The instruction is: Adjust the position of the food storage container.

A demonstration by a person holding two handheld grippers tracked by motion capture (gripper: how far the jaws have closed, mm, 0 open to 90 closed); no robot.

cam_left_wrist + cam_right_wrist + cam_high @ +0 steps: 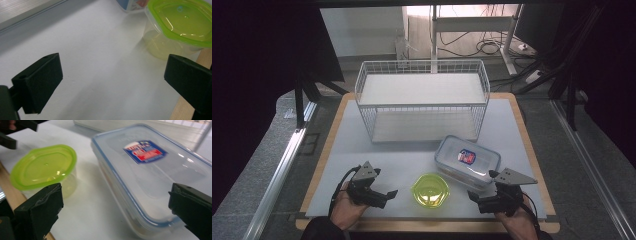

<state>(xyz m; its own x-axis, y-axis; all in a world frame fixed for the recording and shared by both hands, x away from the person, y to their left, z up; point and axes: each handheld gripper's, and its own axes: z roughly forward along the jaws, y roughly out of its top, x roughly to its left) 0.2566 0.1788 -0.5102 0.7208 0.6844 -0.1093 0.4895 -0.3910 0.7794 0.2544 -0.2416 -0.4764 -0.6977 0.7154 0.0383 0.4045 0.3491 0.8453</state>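
Both claws sit low near the front edge of the worktop, and both stand wide open with nothing in them. The left claw points at the small tub with the green lid, which is just ahead of it and a bit to its right. The right claw is nearer the clear box with the blue rim. That box lies right in front of it, its near corner between the jaws but not touched. Its long side runs away from the claw toward the wire basket. Both tubs are shut and look empty. The basket shelves are bare too
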